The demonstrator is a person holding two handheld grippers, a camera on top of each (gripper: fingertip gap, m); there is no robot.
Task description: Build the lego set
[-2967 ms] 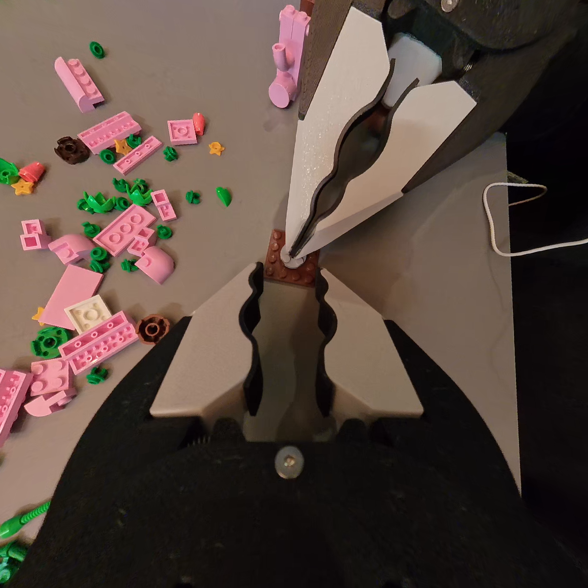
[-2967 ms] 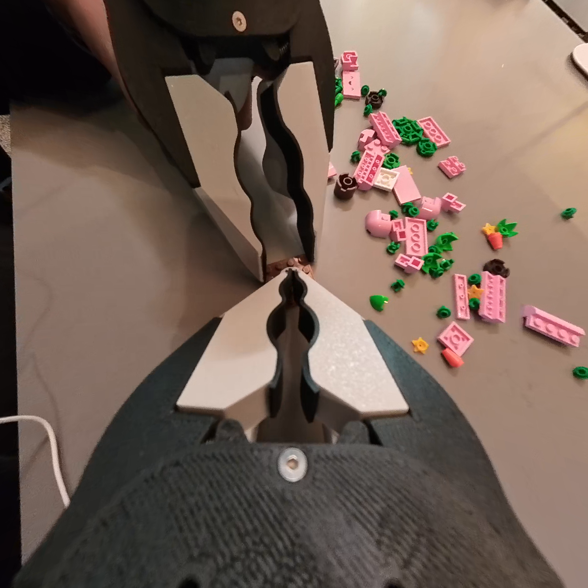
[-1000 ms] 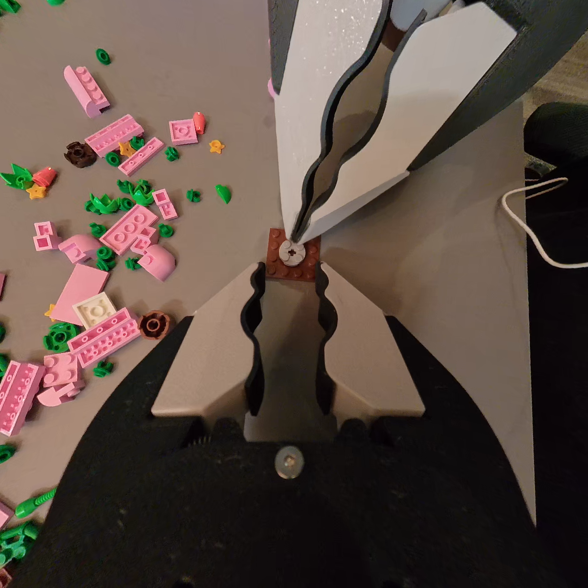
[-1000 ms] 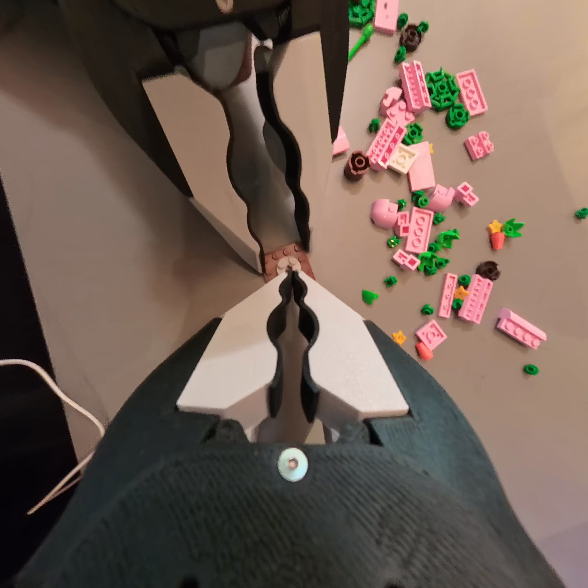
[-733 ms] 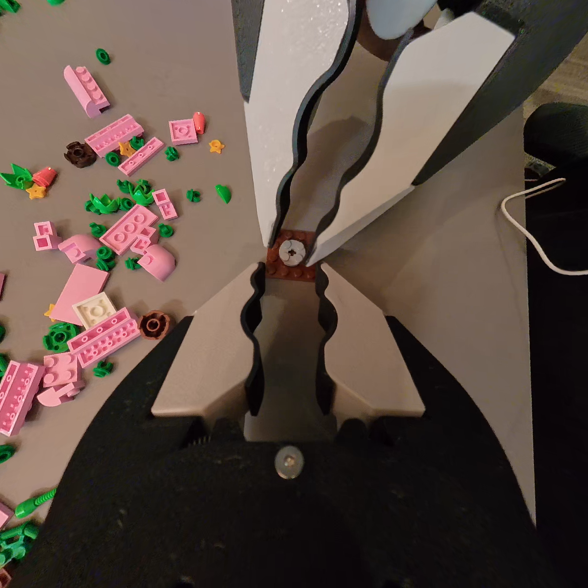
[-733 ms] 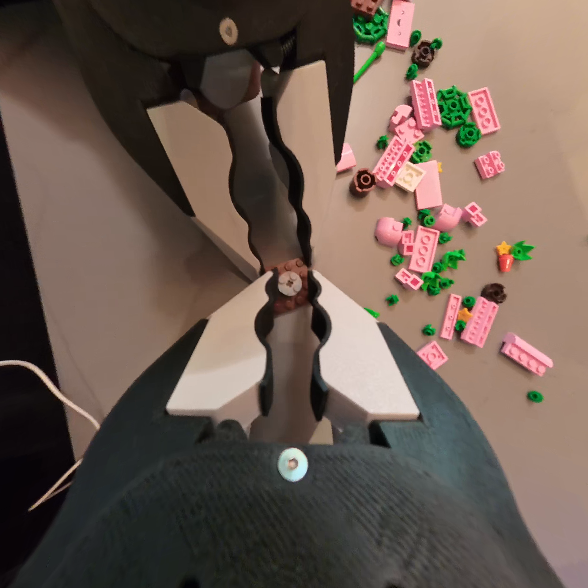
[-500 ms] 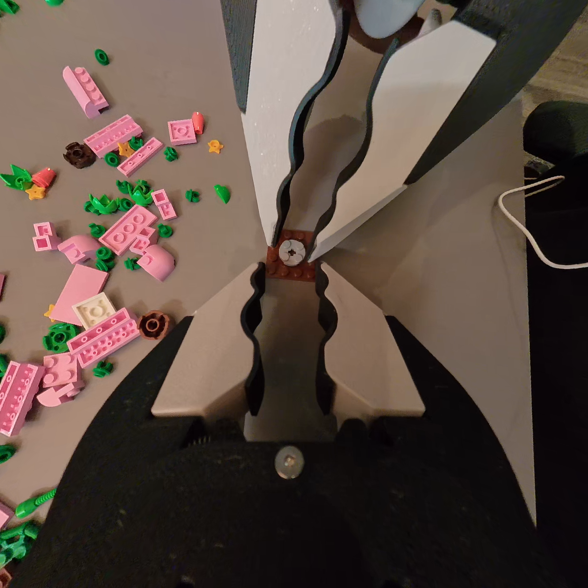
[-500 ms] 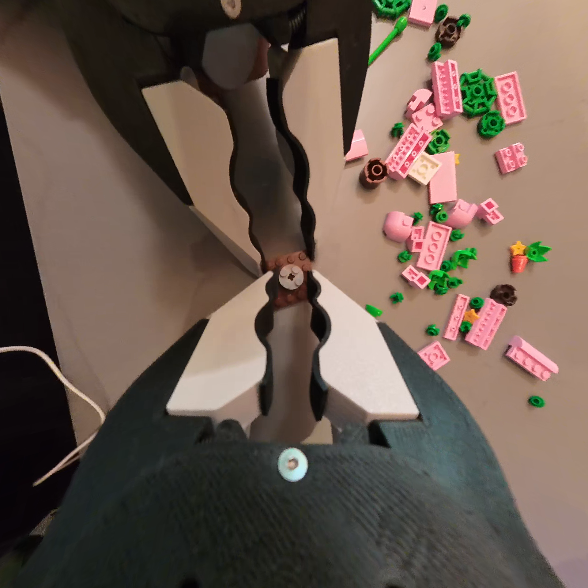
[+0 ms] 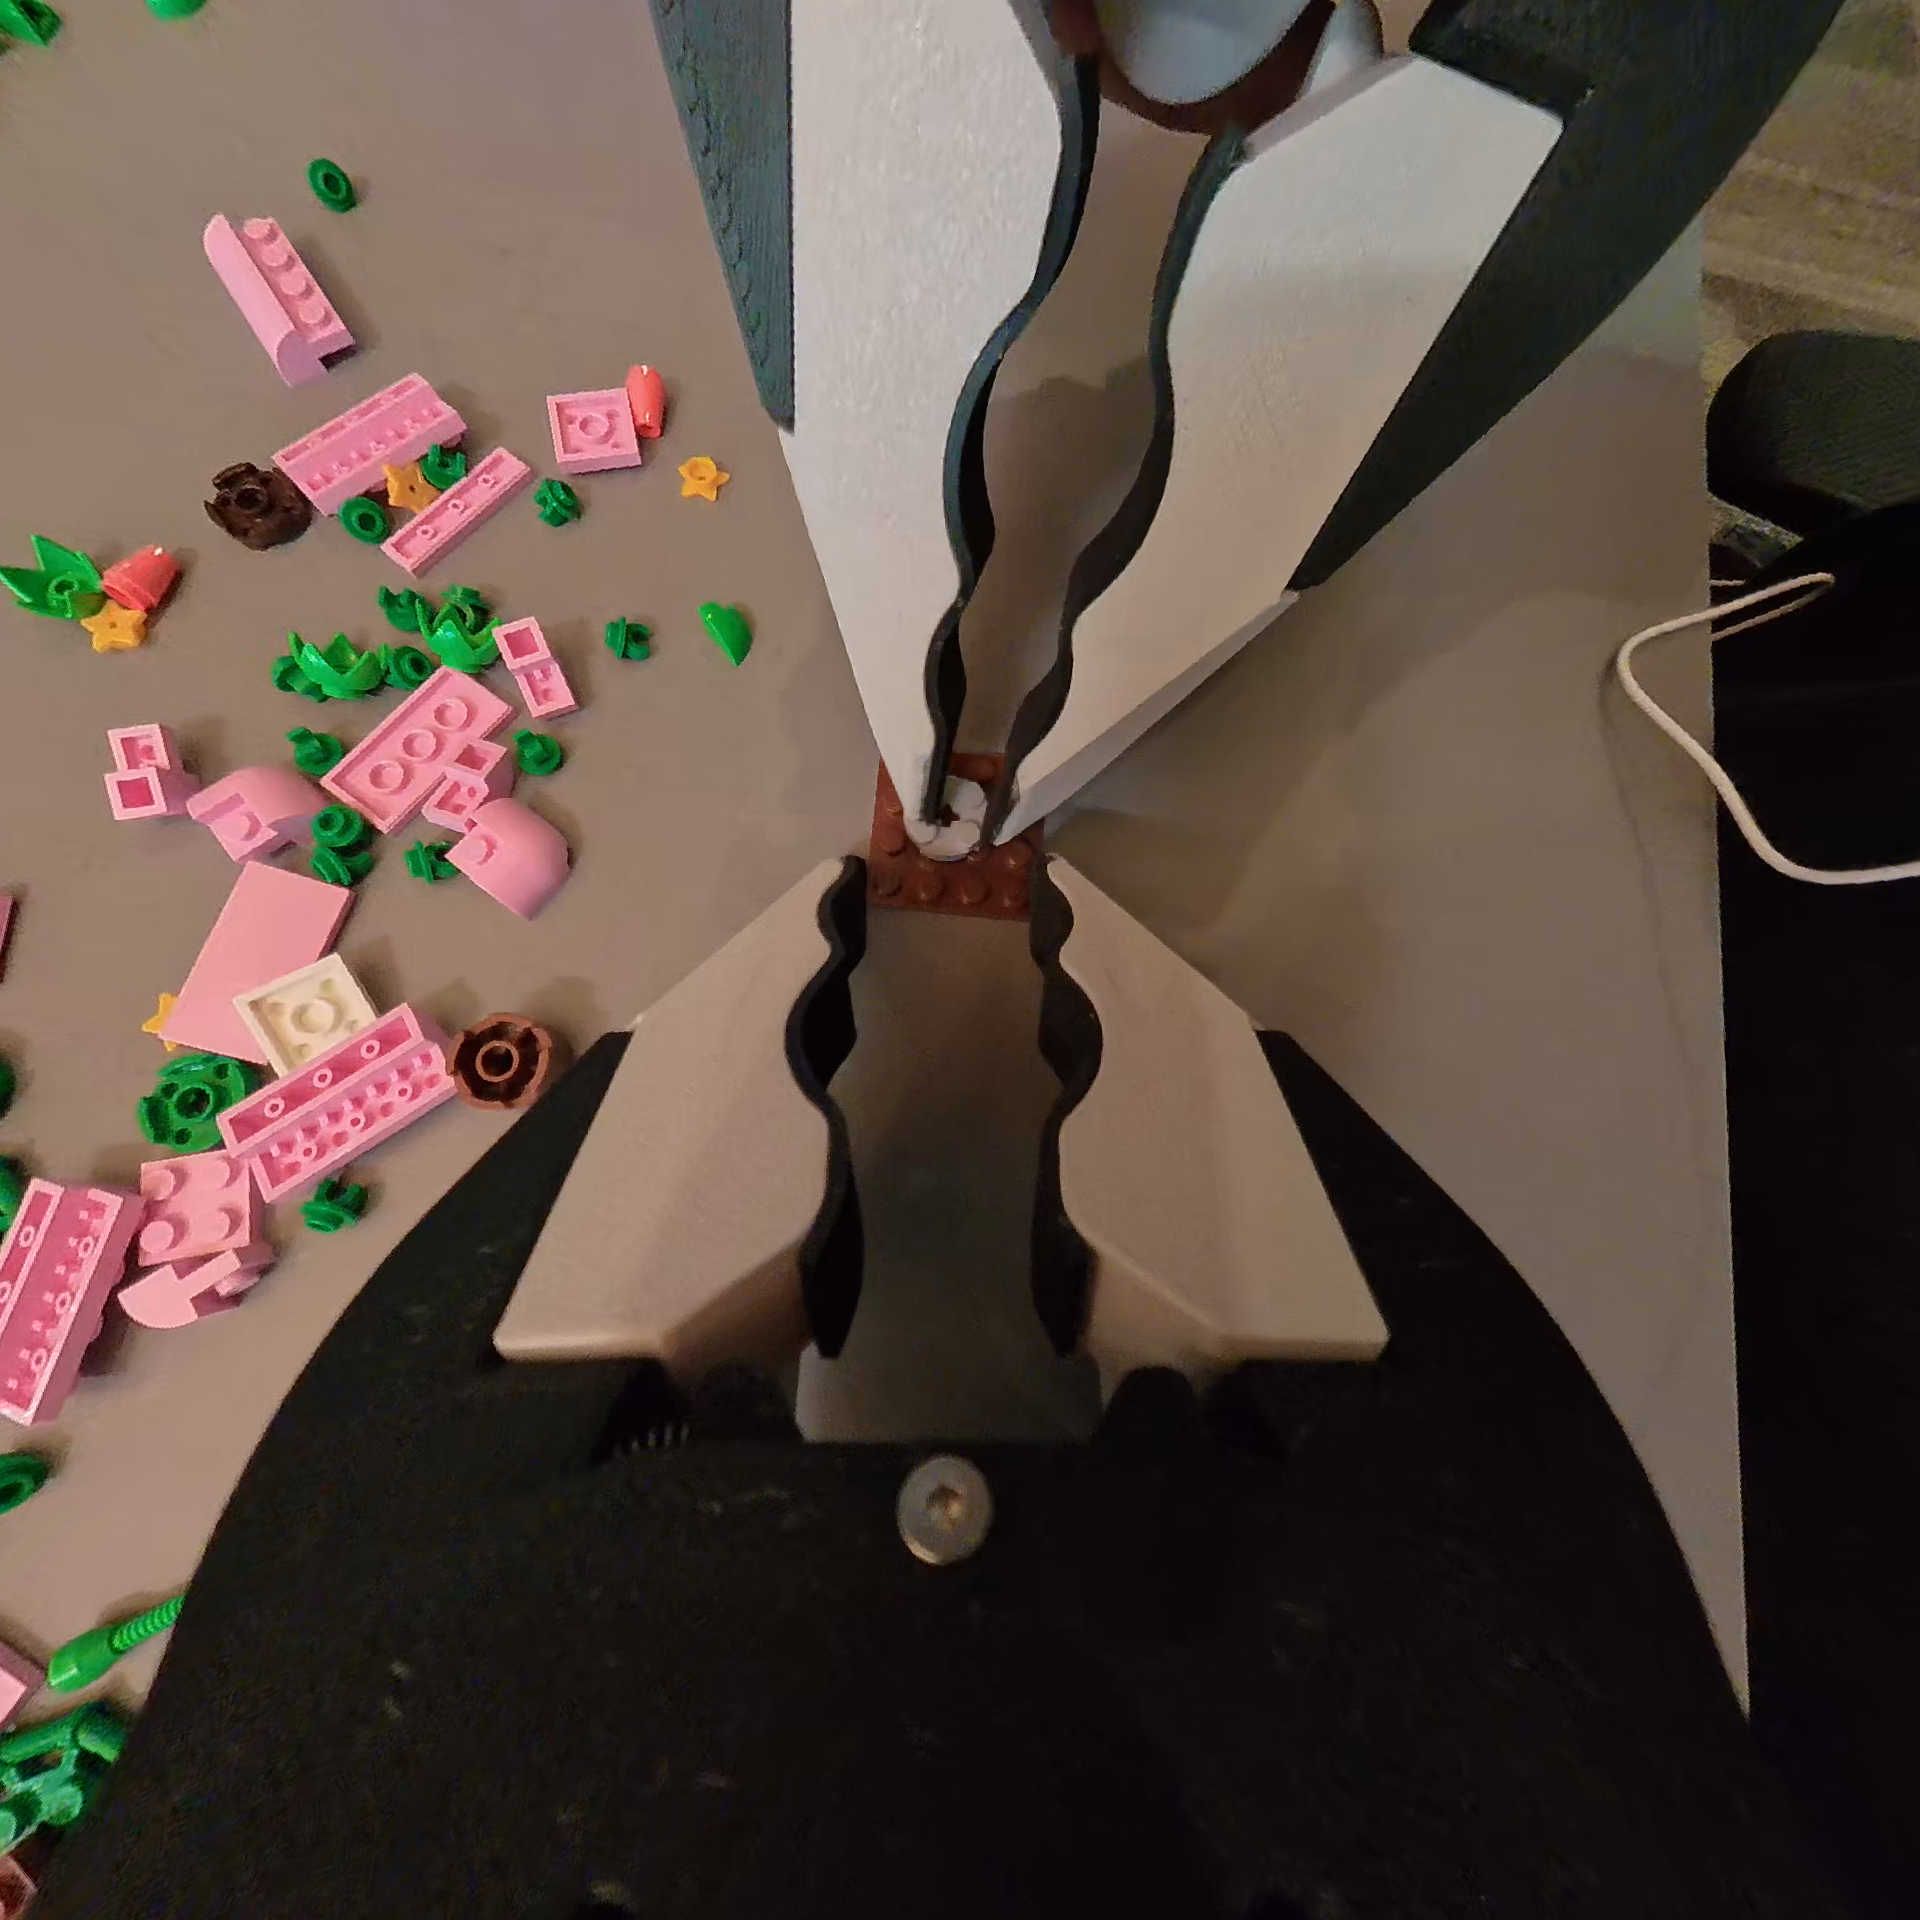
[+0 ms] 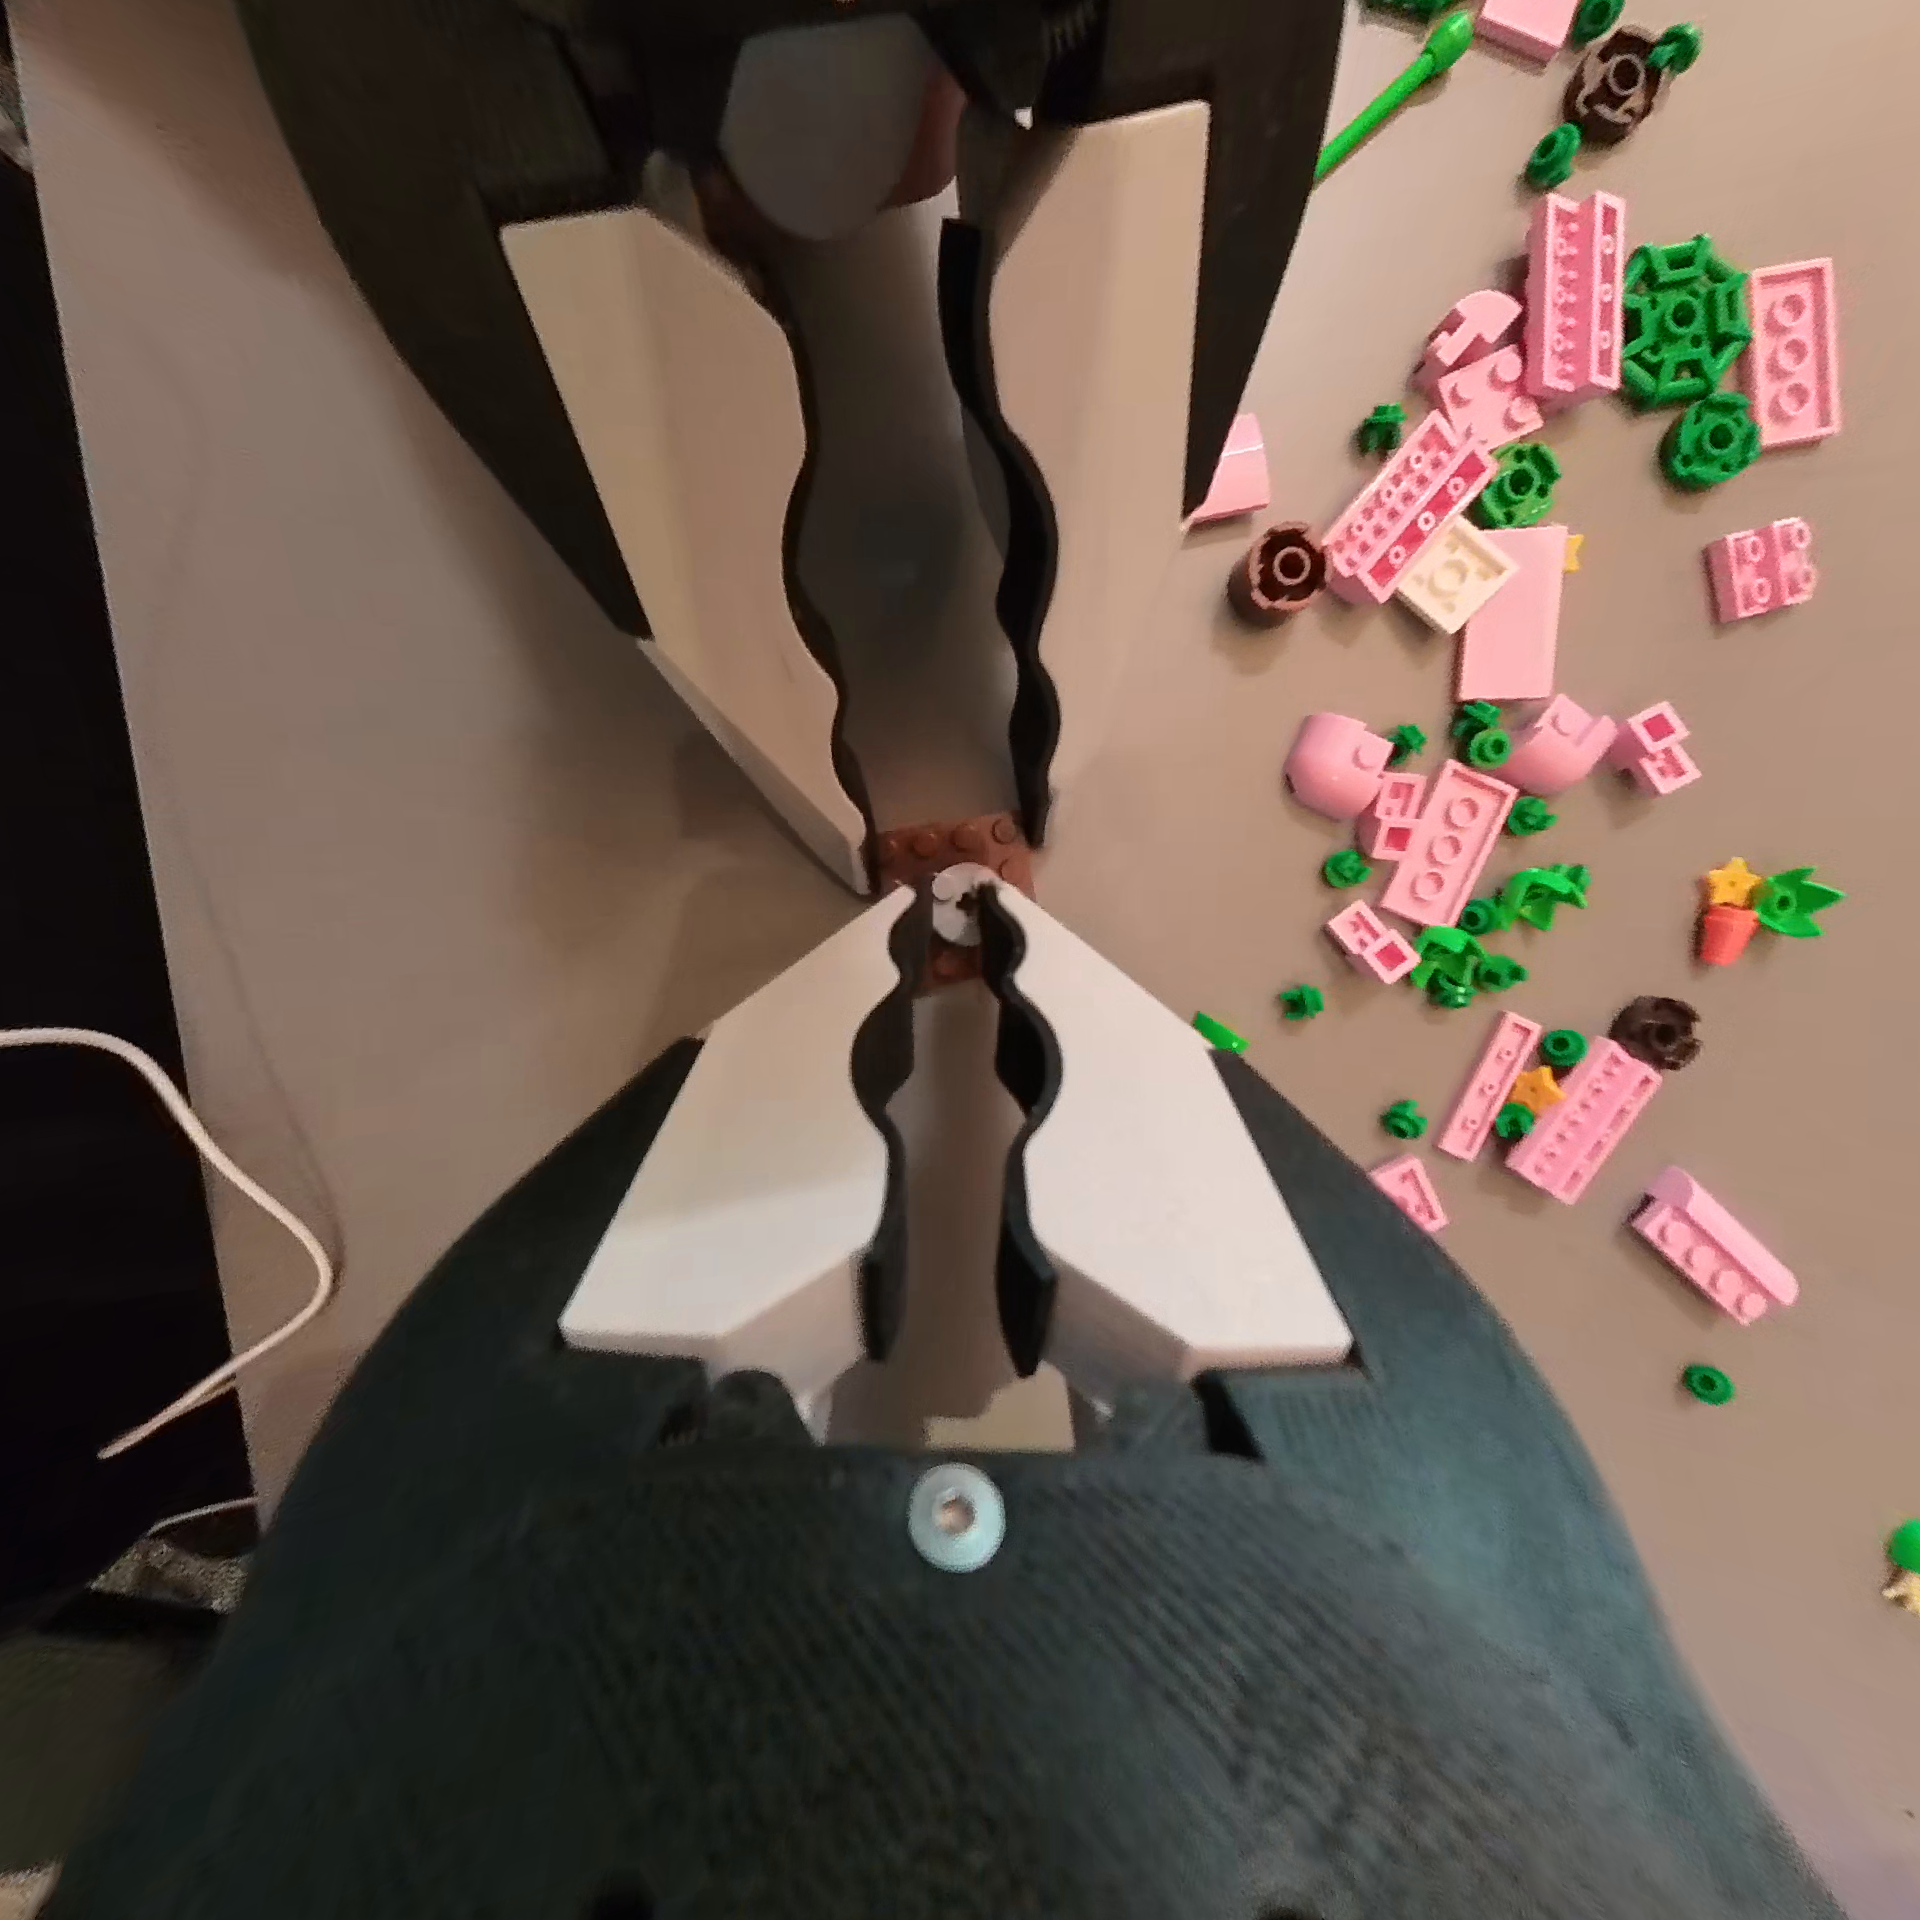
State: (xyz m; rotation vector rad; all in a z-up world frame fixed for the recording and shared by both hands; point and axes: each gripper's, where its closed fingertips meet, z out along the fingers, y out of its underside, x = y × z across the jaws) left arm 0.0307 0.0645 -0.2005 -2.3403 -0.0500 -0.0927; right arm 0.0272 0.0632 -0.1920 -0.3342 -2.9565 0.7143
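Note:
A brown square plate (image 9: 961, 891) lies on the grey table, and my left gripper (image 9: 948, 883) is shut on its two sides. A white round piece (image 9: 958, 824) sits on the plate's middle. My right gripper (image 9: 966, 826) comes in from the opposite side, its tips closed onto this round piece. In the right wrist view my right gripper (image 10: 951, 909) pinches the round piece (image 10: 954, 891) on the plate (image 10: 956, 836), and the left gripper (image 10: 945, 826) reaches in from the top.
Loose pink, green and brown pieces lie scattered left of the plate (image 9: 416, 748), at the right in the right wrist view (image 10: 1455, 831). A brown round piece (image 9: 499, 1060) lies near my left finger. A white cable (image 9: 1662, 727) hangs past the table edge (image 9: 1709, 935). Both grippers' tips are close together, under 4 cm apart.
My right gripper was shut above the round piece, opened wide, then narrowed onto it. My left gripper has kept its hold on the brown plate.

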